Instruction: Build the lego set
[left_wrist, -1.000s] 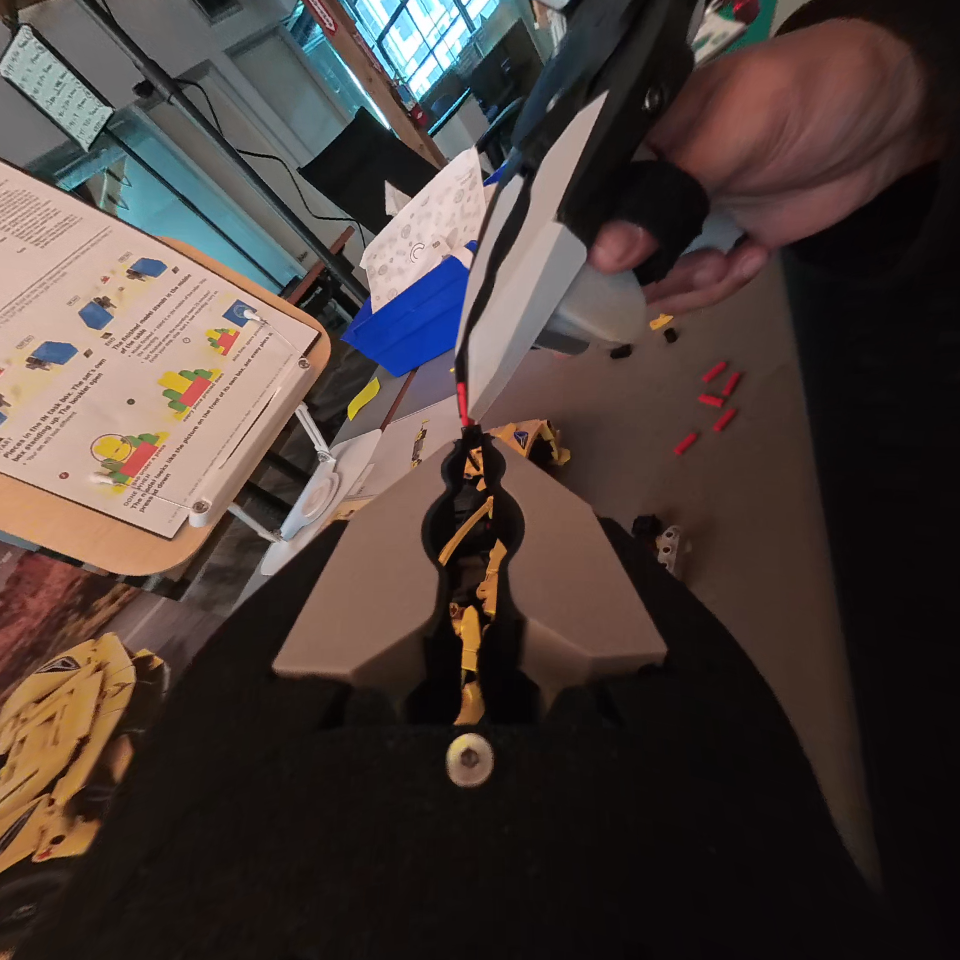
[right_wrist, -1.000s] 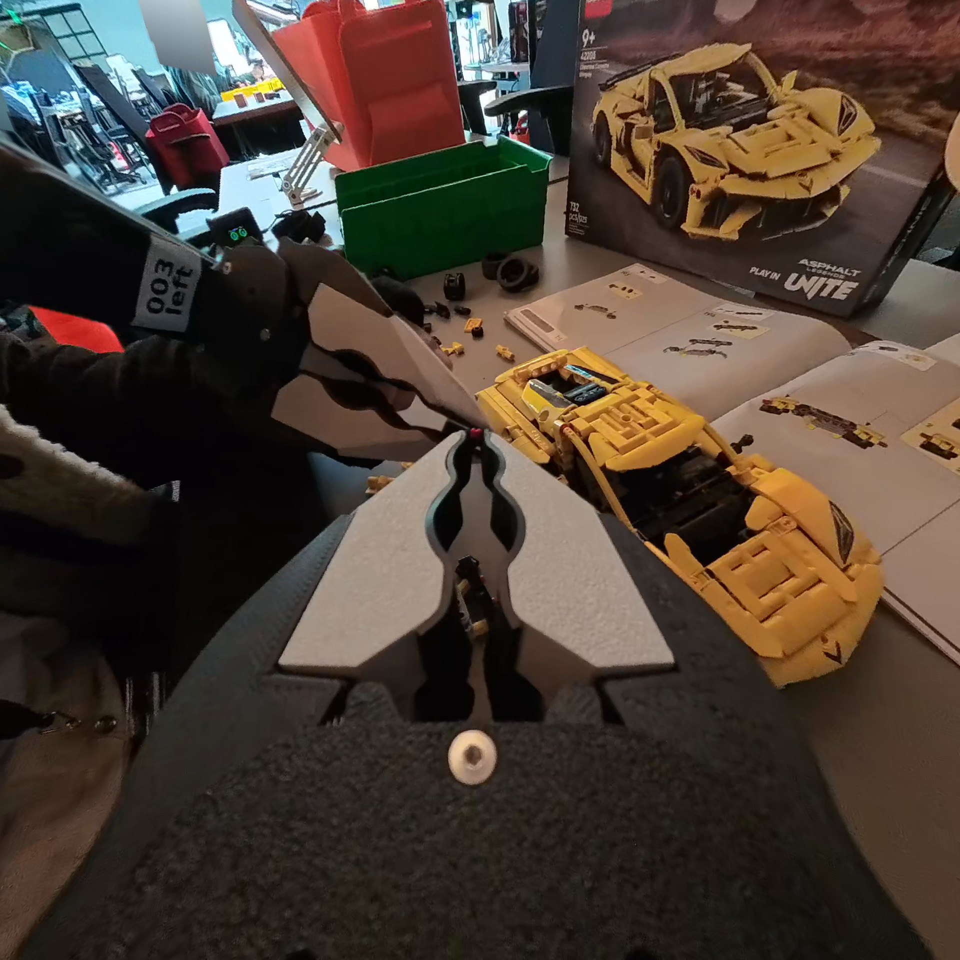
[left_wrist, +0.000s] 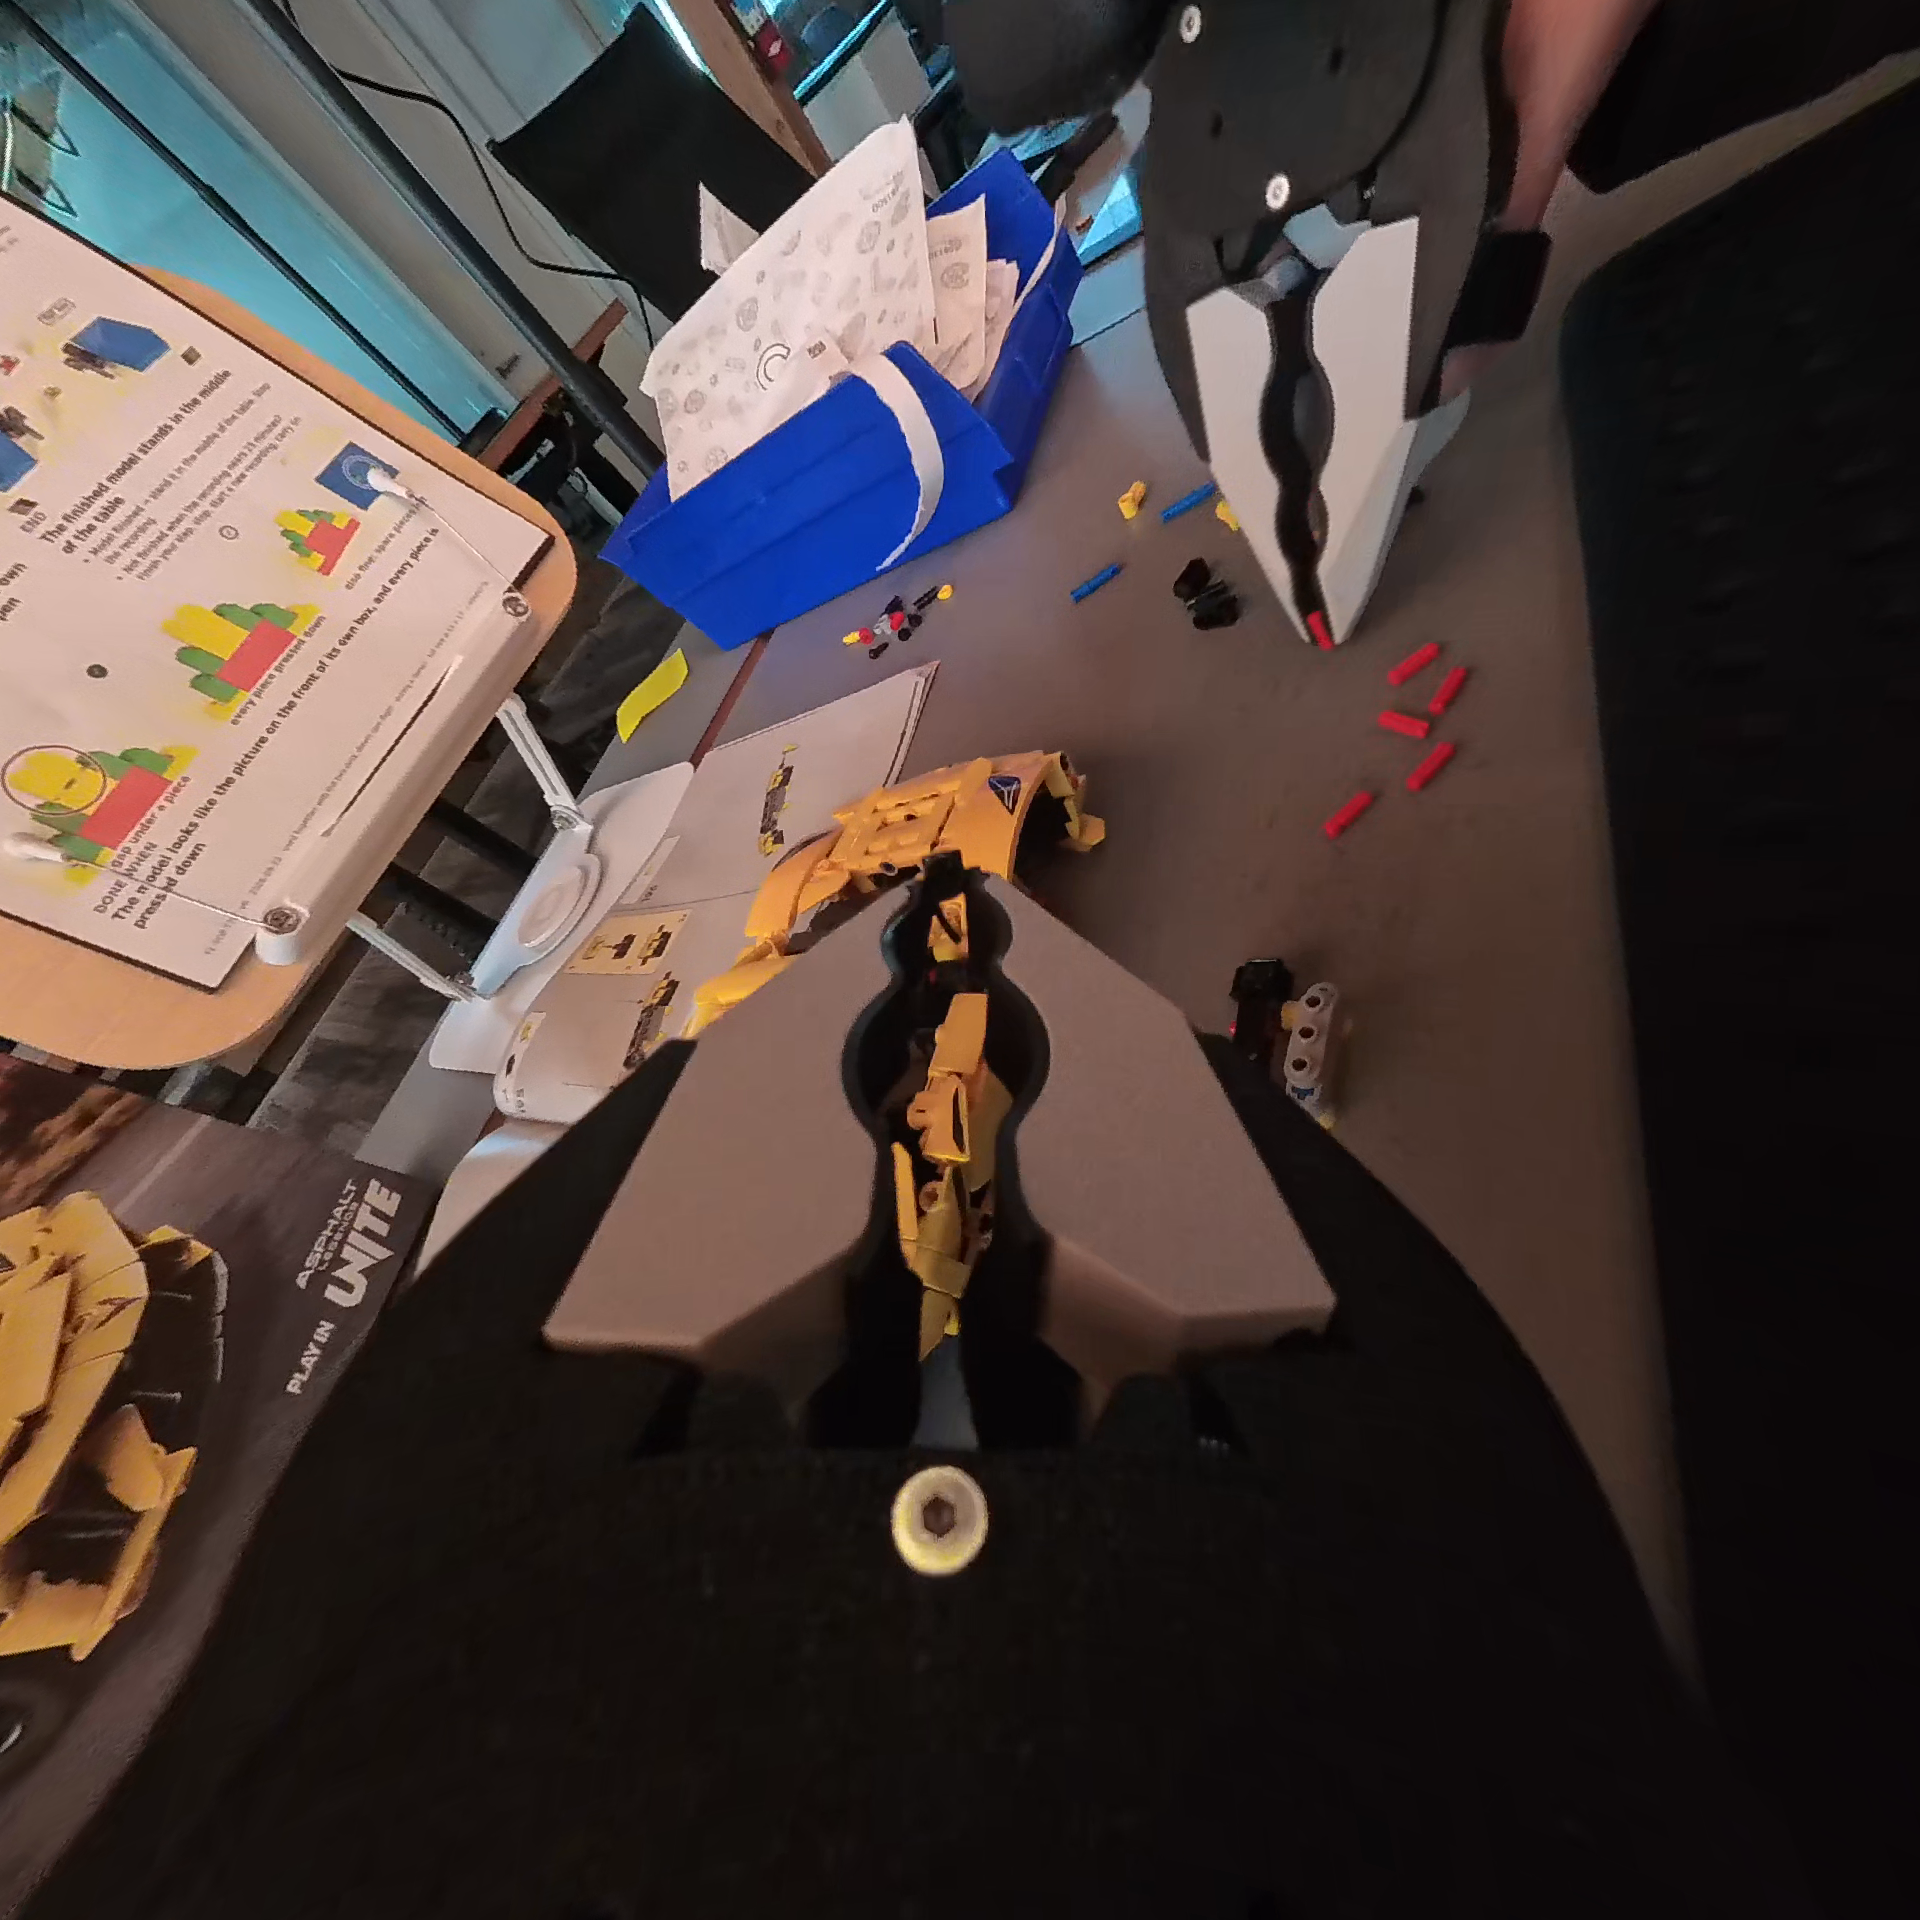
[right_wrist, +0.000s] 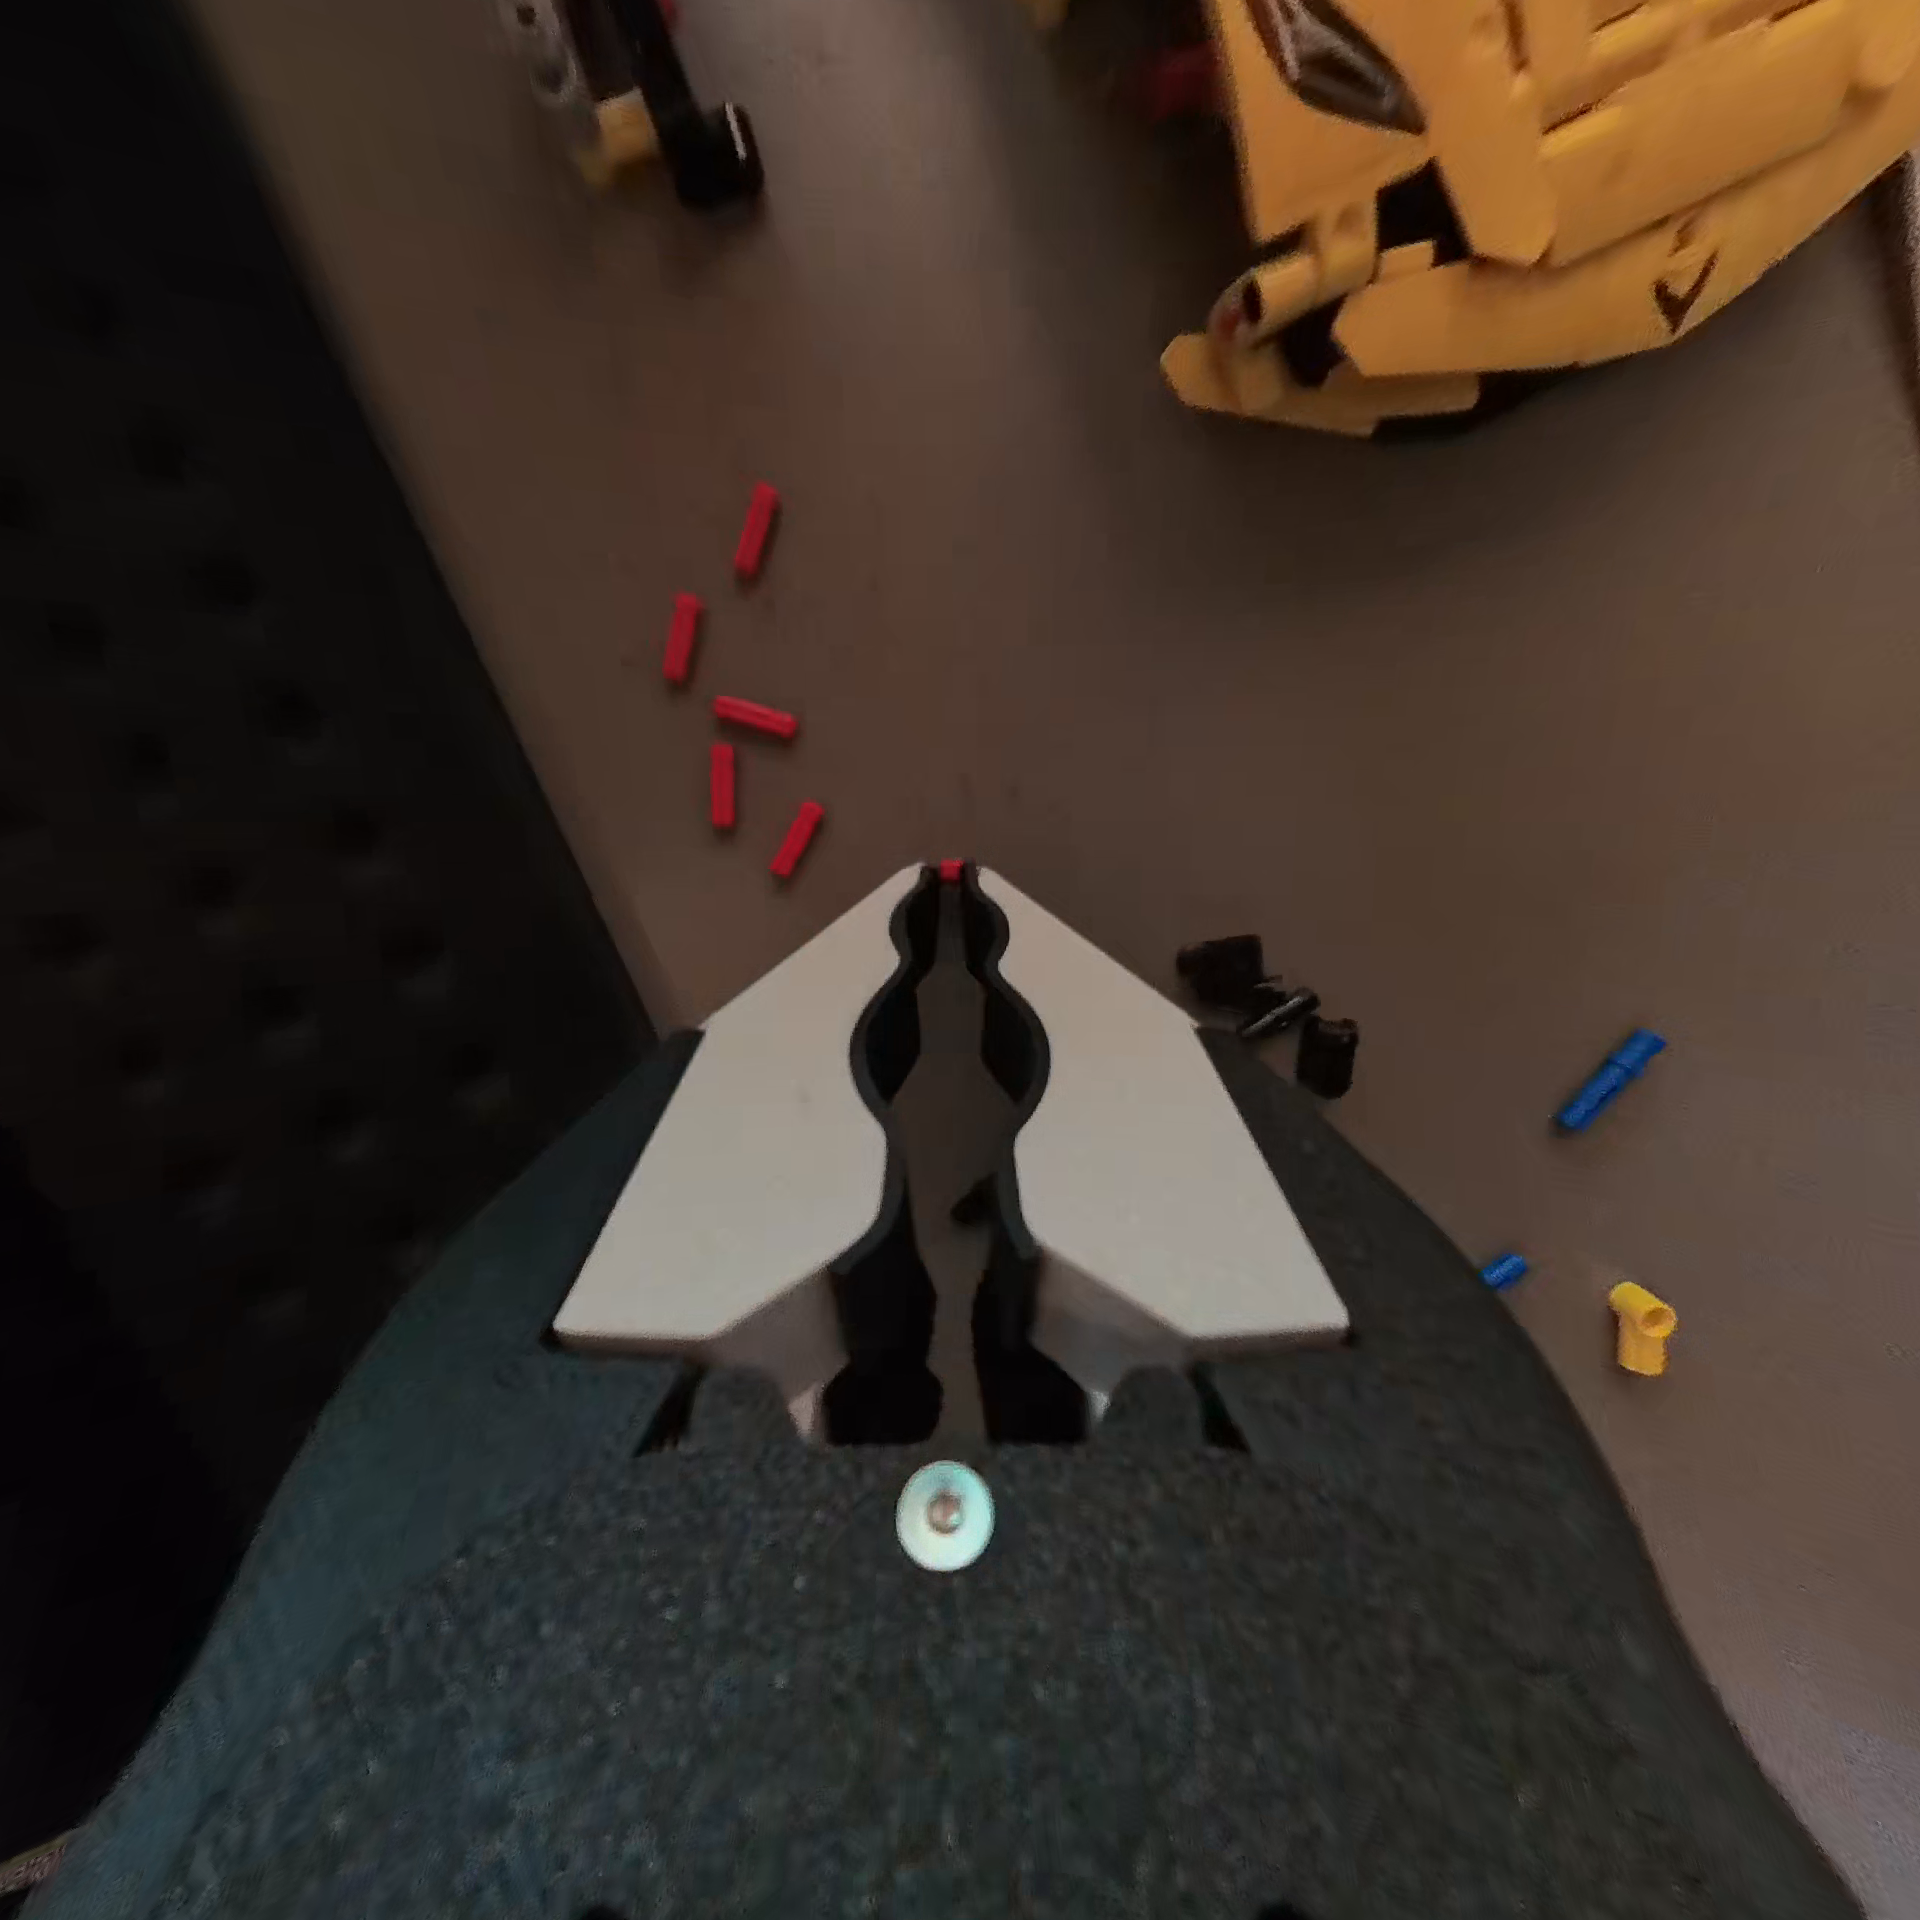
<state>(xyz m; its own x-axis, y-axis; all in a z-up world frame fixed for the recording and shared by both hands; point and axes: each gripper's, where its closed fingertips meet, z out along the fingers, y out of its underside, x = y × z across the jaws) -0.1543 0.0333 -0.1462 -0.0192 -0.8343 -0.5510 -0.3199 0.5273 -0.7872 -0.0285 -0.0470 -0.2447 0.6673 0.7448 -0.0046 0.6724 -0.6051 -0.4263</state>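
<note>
The yellow lego car (left_wrist: 914, 831) lies on the grey table (left_wrist: 1195, 831). My left gripper (left_wrist: 940, 871) is shut, its tips pinching a black part at the car's edge; yellow car parts show through the gap between the fingers. My right gripper (right_wrist: 949, 871) is shut on a small red pin (right_wrist: 950, 869), tips pointing down close to the table, beside several loose red pins (right_wrist: 743, 675). It also shows in the left wrist view (left_wrist: 1317, 629), to the far right of the car. The car's nose shows in the right wrist view (right_wrist: 1558, 208).
Black pieces (right_wrist: 1268, 1008), a blue pin (right_wrist: 1608, 1081) and a yellow connector (right_wrist: 1642, 1340) lie right of the right gripper. A small grey-black assembly (left_wrist: 1288, 1029) sits near the car. A blue bin (left_wrist: 831, 488), an instruction stand (left_wrist: 208, 623), a booklet (left_wrist: 810, 758) and the set's box (left_wrist: 156, 1351) are to the left.
My right gripper has swung away from my left gripper's tips and the car, down over the loose red pins, still holding a red pin. The left gripper stays at the car.
</note>
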